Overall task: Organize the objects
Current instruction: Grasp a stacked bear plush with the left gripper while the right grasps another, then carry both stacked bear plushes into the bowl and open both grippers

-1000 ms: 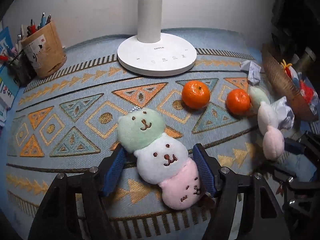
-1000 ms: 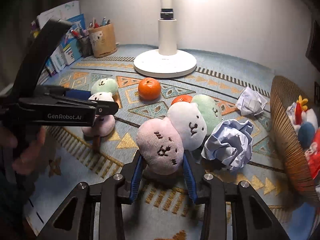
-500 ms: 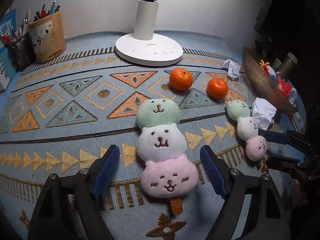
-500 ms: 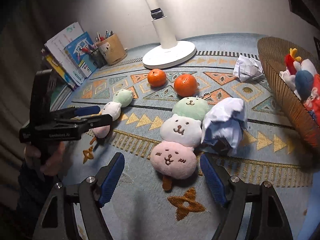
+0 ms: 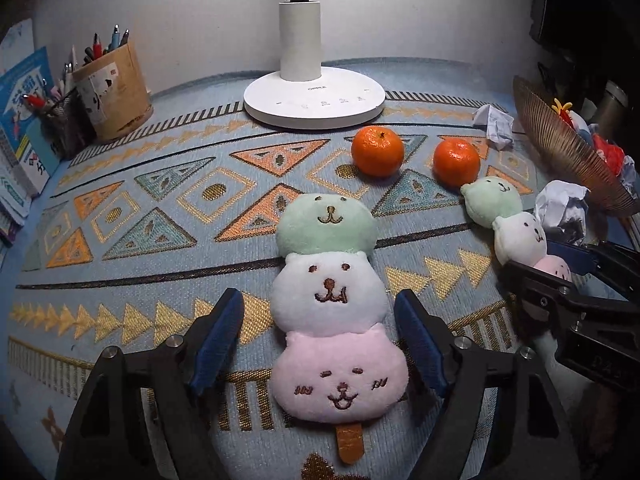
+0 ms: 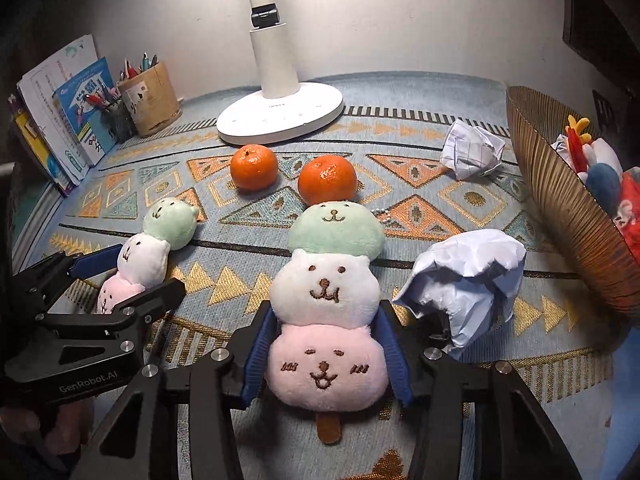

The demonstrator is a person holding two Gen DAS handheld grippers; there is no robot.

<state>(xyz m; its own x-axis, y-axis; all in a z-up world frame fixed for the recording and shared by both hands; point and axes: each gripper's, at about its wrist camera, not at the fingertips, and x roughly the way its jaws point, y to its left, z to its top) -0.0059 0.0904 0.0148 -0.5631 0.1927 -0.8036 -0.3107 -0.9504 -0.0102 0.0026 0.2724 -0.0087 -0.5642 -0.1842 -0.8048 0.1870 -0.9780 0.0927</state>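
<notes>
Dango plush, first (image 5: pixel 332 300): three bear faces stacked green, white, pink, with a brown stick at the bottom. It lies flat on the patterned mat (image 5: pixel 160 216), between the blue pads of my left gripper (image 5: pixel 318 344). Jaws wide, a clear gap on both sides, nothing held.

Dango plush, second (image 6: pixel 328 300): same make, flat on the mat, to the right of the first. My right gripper (image 6: pixel 326 354) brackets its pink head; the pads sit narrow, right at the pink sides. I cannot tell whether they press or only touch.

Oranges, two (image 5: pixel 377 151) (image 5: pixel 457 162): side by side behind the plushes. The right one sits just behind the second plush's green head.

Crumpled paper, large (image 6: pixel 468 280): just beside the second plush, on its right.

Crumpled paper, small (image 6: pixel 472 152): further back, near the basket.

Woven basket (image 6: pixel 560 216): right edge, tilted, soft toys inside.

Desk lamp (image 5: pixel 314 104): white round base at the back centre.

Pen holder (image 5: pixel 114 92): back left, pens upright, books beside it.
</notes>
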